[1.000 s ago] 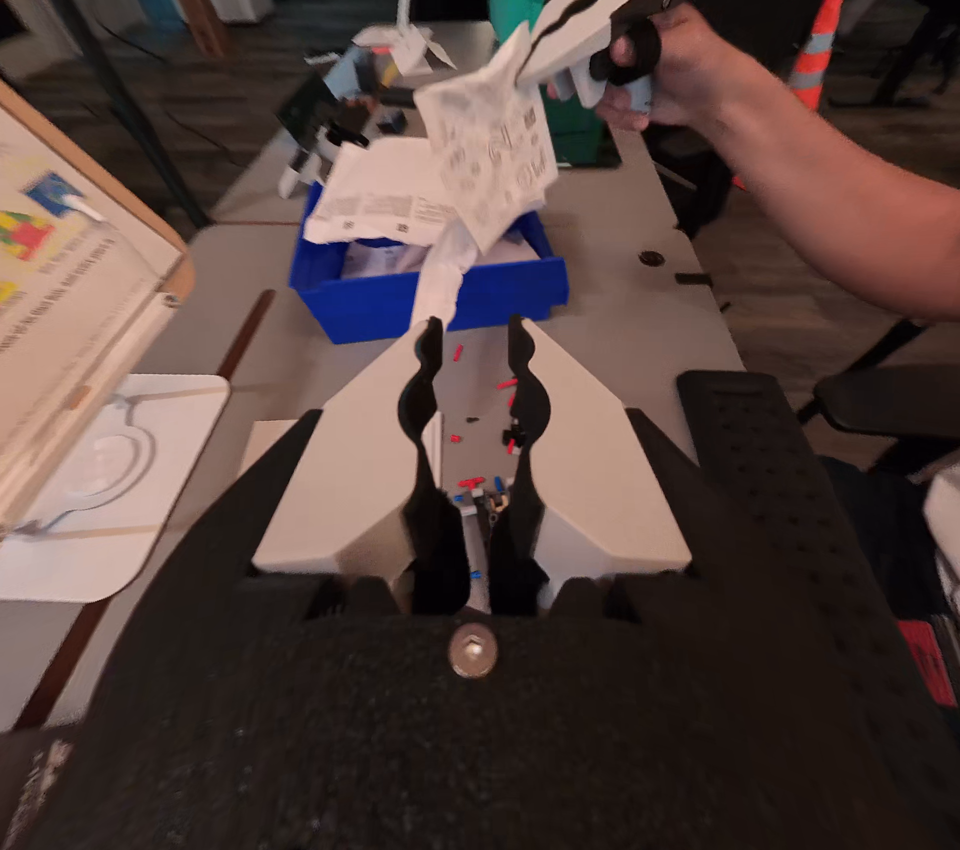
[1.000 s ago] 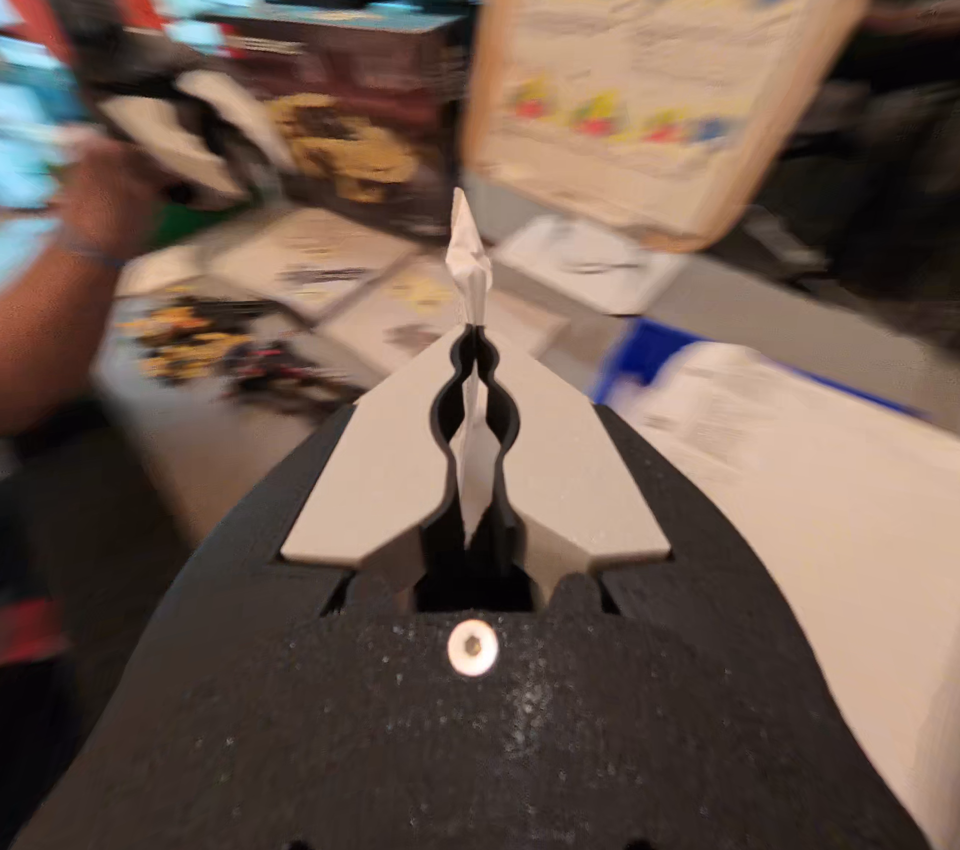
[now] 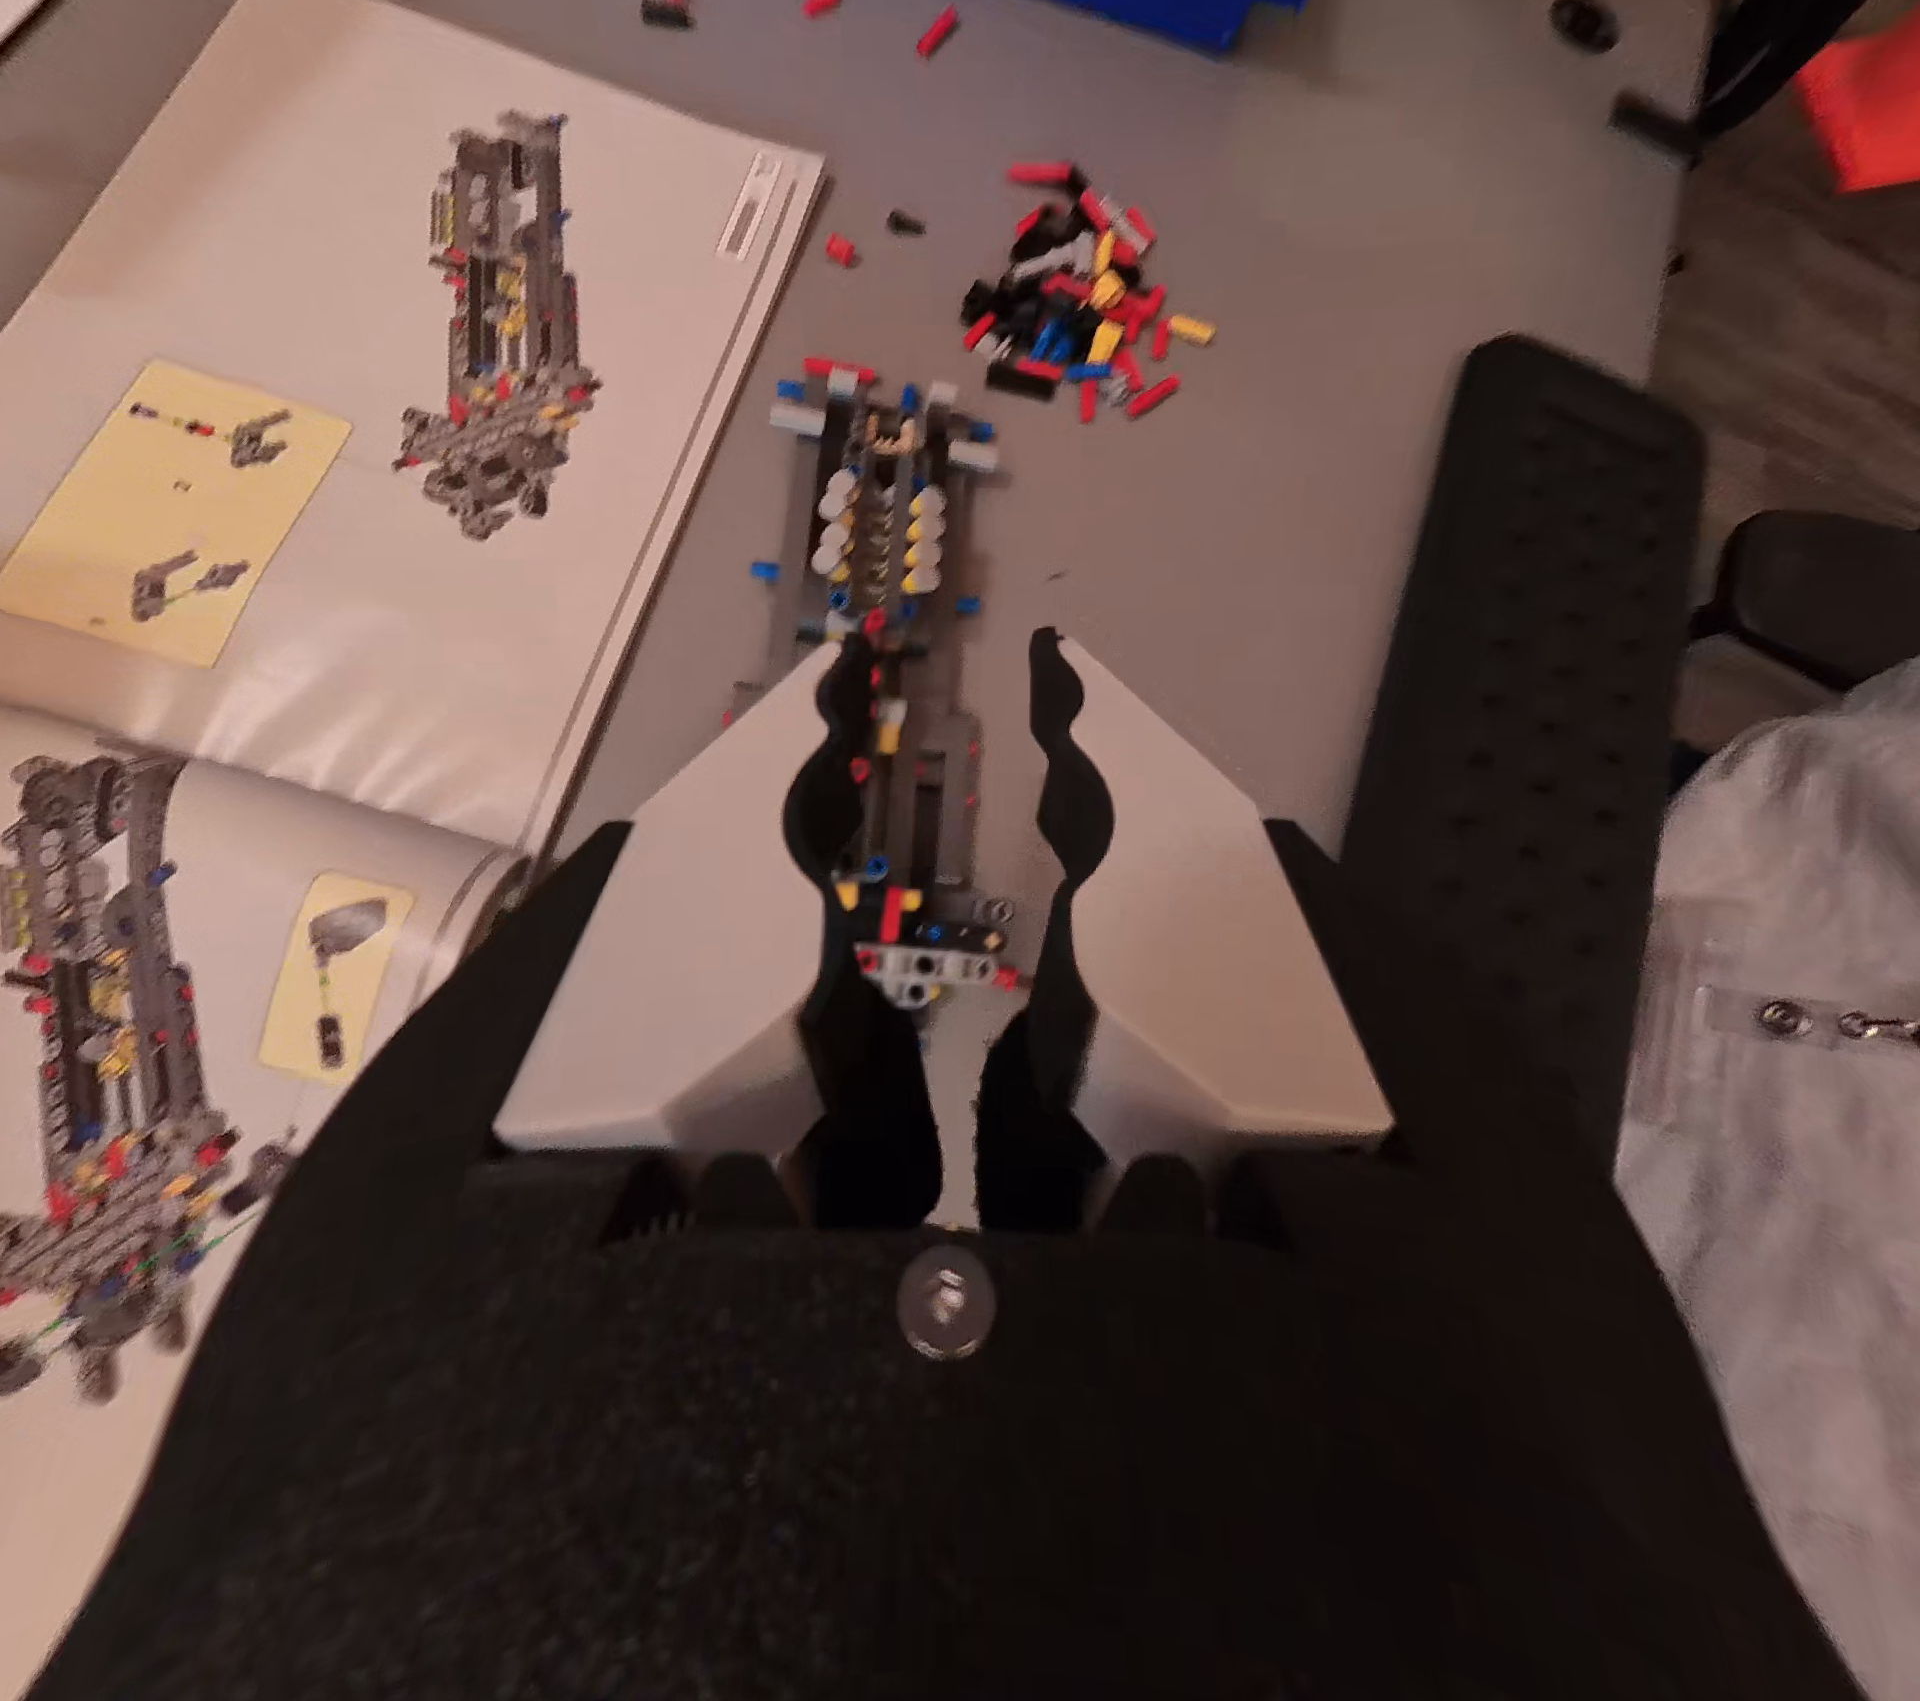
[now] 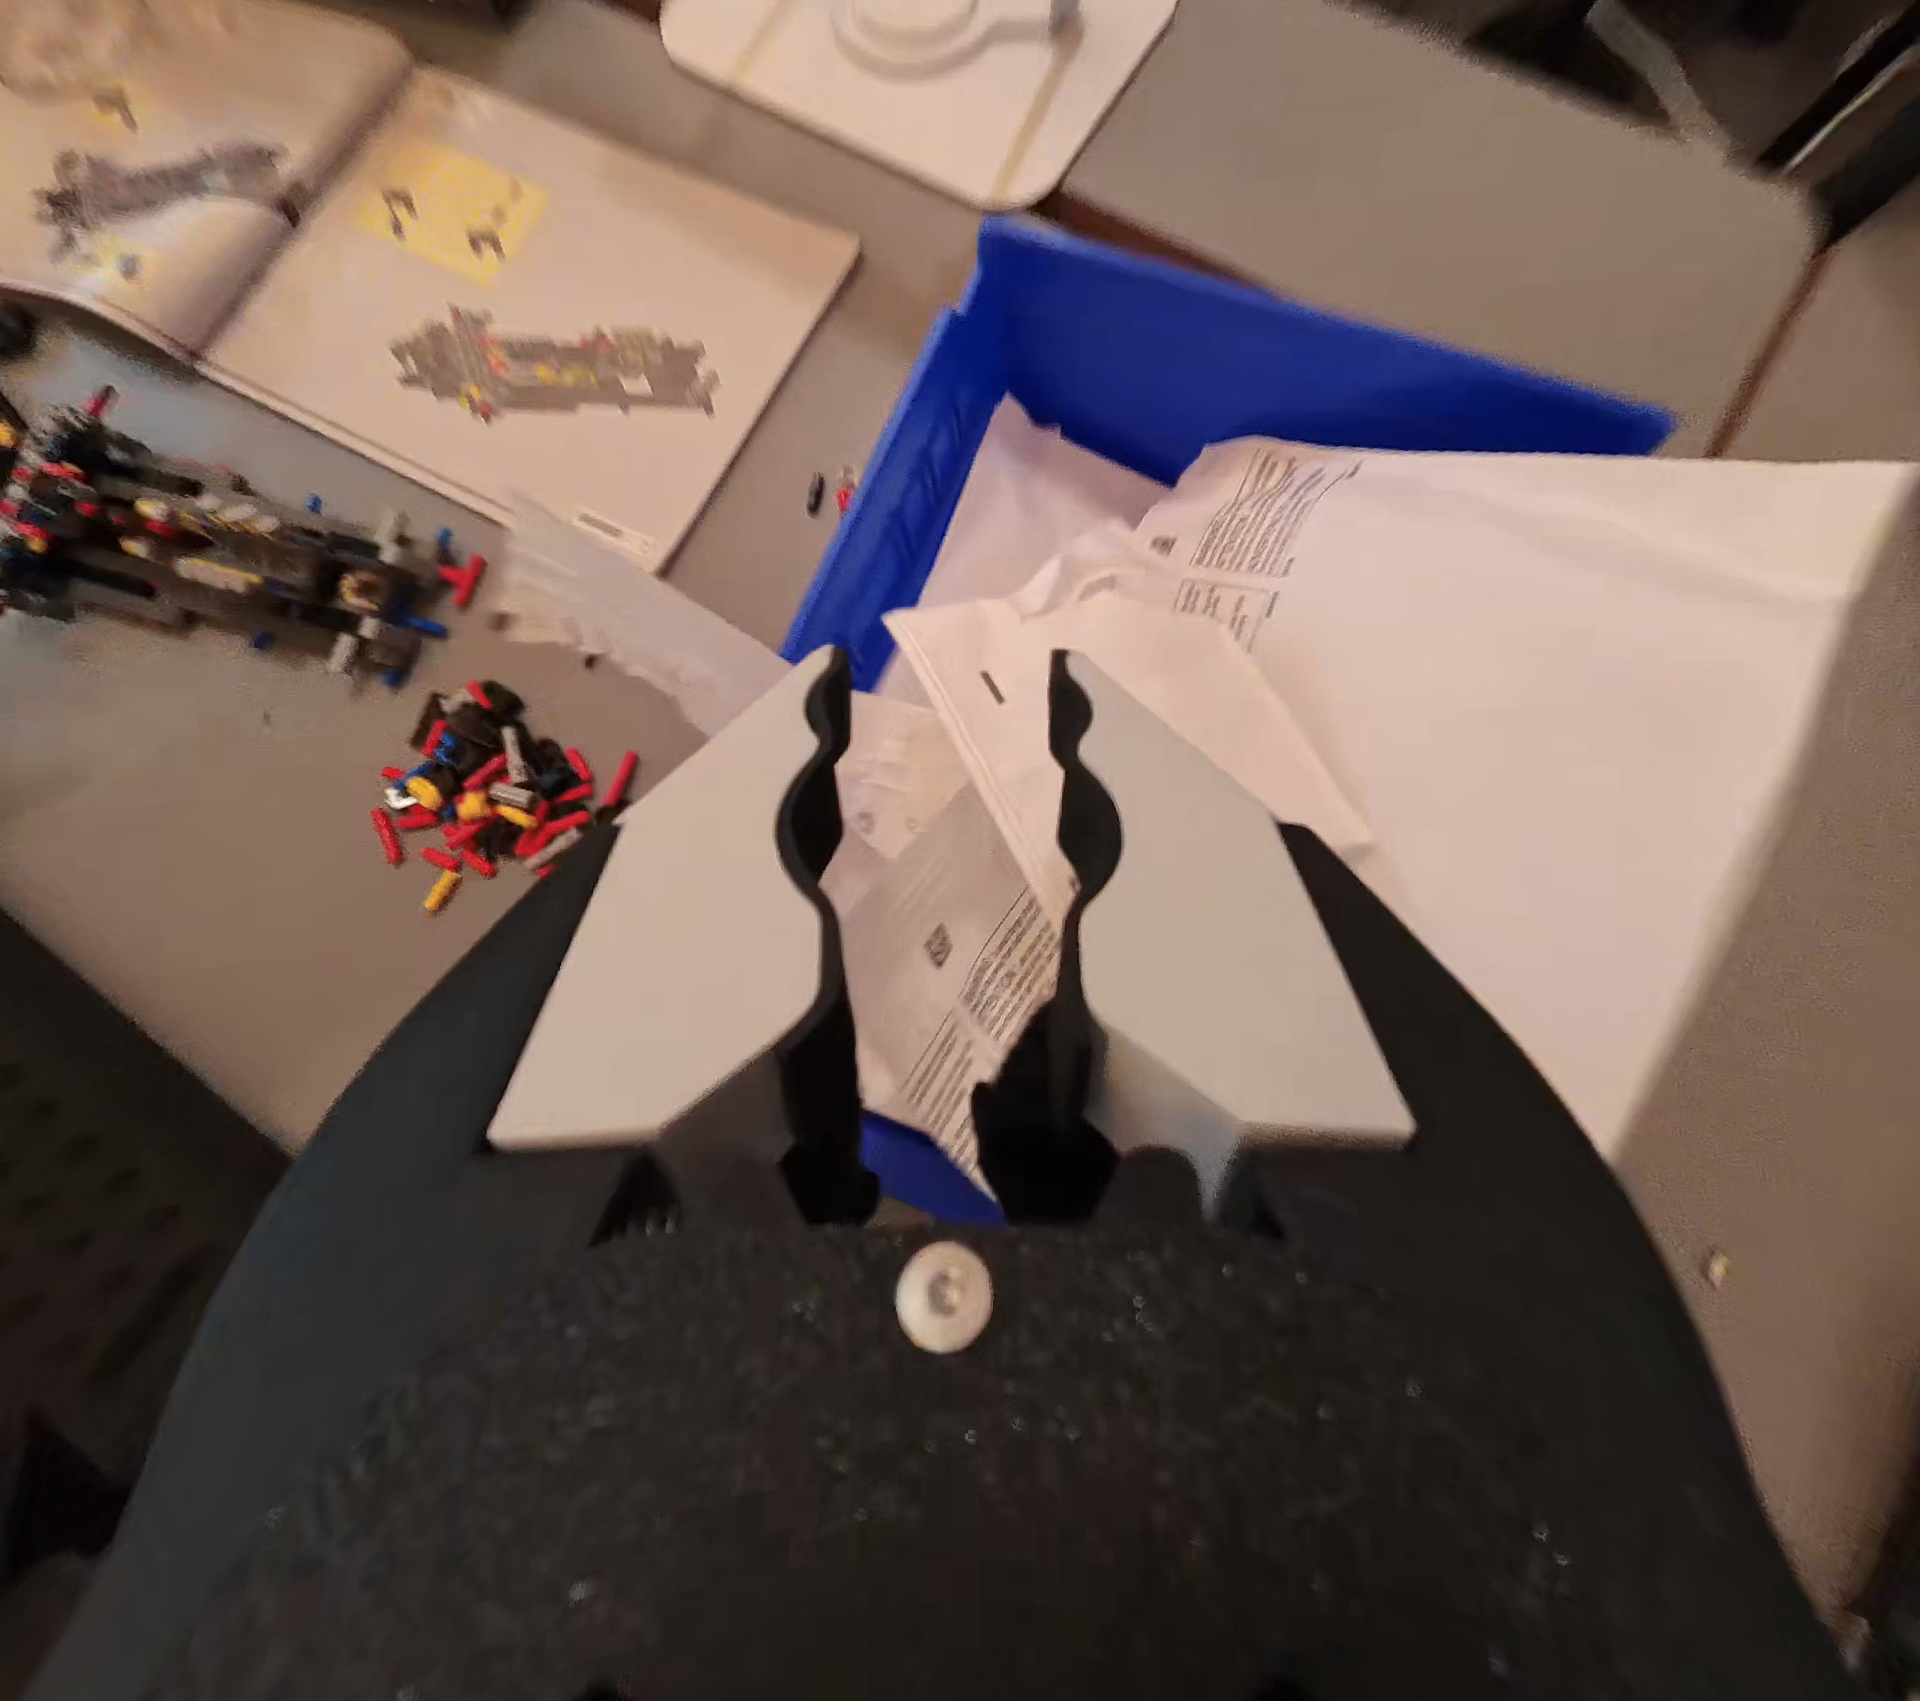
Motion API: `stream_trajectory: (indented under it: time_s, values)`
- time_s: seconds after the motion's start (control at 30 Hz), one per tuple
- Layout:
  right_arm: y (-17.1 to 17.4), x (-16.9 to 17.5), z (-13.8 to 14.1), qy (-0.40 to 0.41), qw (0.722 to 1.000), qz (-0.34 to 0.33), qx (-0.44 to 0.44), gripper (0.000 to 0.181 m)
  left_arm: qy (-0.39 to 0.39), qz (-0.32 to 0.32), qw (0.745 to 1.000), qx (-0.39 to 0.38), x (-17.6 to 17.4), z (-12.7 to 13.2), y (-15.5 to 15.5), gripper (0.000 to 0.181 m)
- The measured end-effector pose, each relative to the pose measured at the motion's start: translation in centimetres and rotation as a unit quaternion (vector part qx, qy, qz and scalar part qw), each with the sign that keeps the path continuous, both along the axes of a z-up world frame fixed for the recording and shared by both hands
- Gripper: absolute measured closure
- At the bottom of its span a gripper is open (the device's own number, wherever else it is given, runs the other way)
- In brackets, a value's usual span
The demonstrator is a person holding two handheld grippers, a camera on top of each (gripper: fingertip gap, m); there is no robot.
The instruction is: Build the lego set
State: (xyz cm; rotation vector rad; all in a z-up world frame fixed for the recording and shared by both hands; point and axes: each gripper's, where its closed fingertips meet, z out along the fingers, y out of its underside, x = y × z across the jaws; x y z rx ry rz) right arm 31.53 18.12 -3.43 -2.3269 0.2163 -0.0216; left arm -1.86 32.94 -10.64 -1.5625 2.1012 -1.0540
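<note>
Grey long lego chassis (image 3: 894,571), coloured pins protruding.

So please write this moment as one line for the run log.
left claw: open, above lego chassis | right claw: open, over paper bags in blue bin | loose pins: piled on table

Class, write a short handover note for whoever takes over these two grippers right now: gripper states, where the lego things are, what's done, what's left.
Left gripper: open, empty, over the near end of the part-built model.
Right gripper: open, empty, over the paper bags in the blue bin.
Loose pieces are piled on the table beside the model; the manual lies open to its left.
Done: the chassis is partly assembled.
Left: add the pile's pieces, following the manual.
</note>
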Motion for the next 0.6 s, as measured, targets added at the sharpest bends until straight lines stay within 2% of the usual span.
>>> stream_trajectory:
  time_s: [0.1, 0.17, 0.27, 0.37, 0.43, 0.5, 0.6]
  values:
    - [-2.7, -3.5, 3.6, -0.04, 0.998, -0.015, 0.05, 0.143, 0.032, 0.008, 0.999, 0.013, -1.5, -1.2, 1.4, 0.152]
    - [-4.2, -7.2, 3.6, -0.037, 0.996, -0.019, 0.074, 0.144, 0.039, 0.01, 0.999, 0.011, -3.2, -1.9, 1.8, 0.152]
    - [-3.9, -14.3, 0.8, 0.028, 0.99, 0.012, 0.136, 0.145, 0.037, 0.021, 0.999, 0.01, -4.6, -2.6, 1.9, 0.151]
    - [-0.7, -18.4, -3.7, 0.067, 0.976, -0.008, 0.207, 0.148, -0.005, 0.036, 0.999, -0.012, -1.9, -1.6, 0.9, 0.151]
    - [0.9, -19.5, -6.9, 0.062, 0.977, -0.028, 0.202, 0.146, -0.018, 0.03, 0.999, -0.019, 0.6, -1.1, 0.1, 0.15]
    - [1.9, -20.0, -8.3, 0.047, 0.974, -0.047, 0.217, 0.146, -0.017, 0.031, 0.999, 0.003, 2.8, -1.0, 0.2, 0.149]
    - [1.8, -20.1, -10.0, 0.038, 0.976, -0.08, 0.2, 0.153, -0.016, -0.007, 1.0, 0.017, 6.2, -0.8, -0.3, 0.151]
